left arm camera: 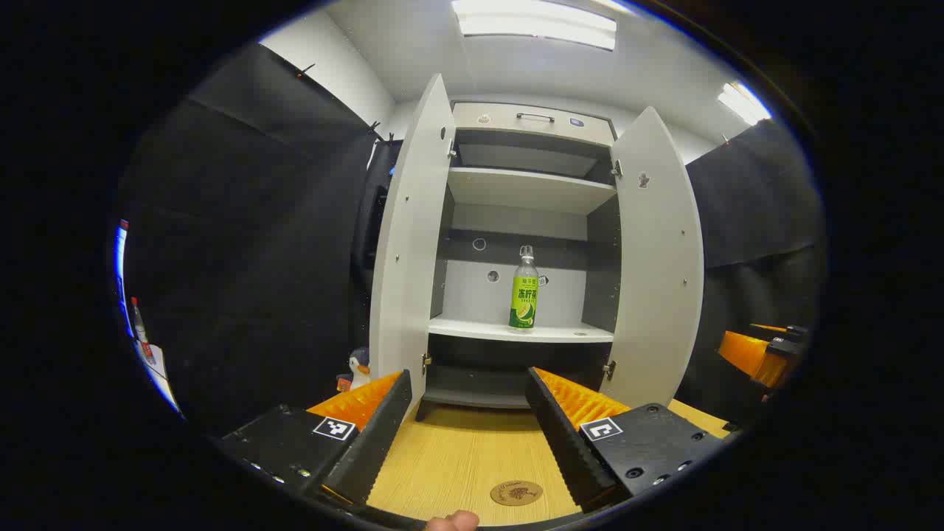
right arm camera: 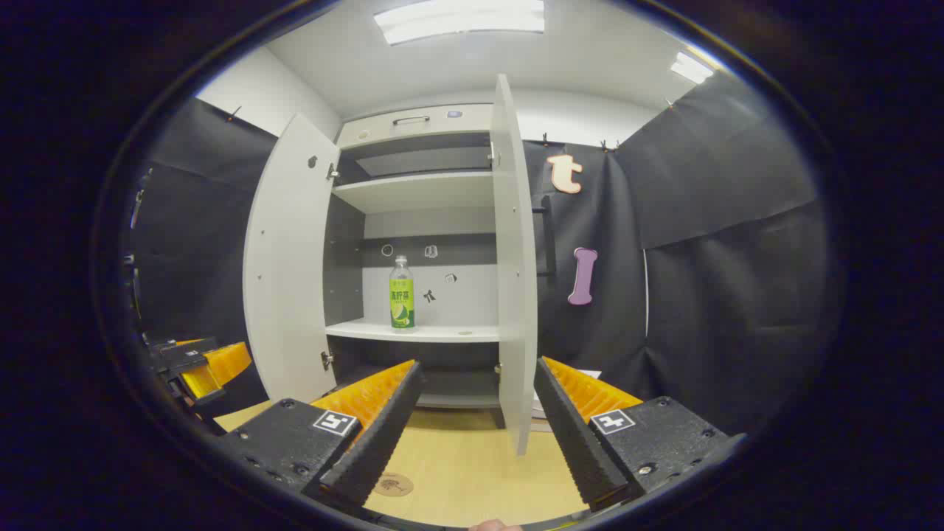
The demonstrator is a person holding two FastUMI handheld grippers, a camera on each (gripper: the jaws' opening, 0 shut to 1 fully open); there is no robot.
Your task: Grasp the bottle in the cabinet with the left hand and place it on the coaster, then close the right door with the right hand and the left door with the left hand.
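Note:
A clear bottle [left arm camera: 524,291] with a green label stands upright on the middle shelf of the white cabinet [left arm camera: 527,188], whose two doors are swung wide. In the right gripper view the bottle [right arm camera: 402,295] sits between the left door [right arm camera: 284,265] and the nearly edge-on right door [right arm camera: 516,258]. A round brown coaster [left arm camera: 516,493] lies on the wooden table close in front of me, also seen as the coaster [right arm camera: 392,484]. My left gripper [left arm camera: 468,380] is open and empty, well short of the cabinet. My right gripper [right arm camera: 479,365] is open and empty, in front of the right door's edge.
The wooden table [left arm camera: 457,450] runs up to the cabinet's base. A small penguin toy [left arm camera: 359,365] stands left of the left door [left arm camera: 409,243]. The right gripper [left arm camera: 763,354] shows at the far right, and the left gripper [right arm camera: 199,365] at the far left. Black cloth walls close both sides.

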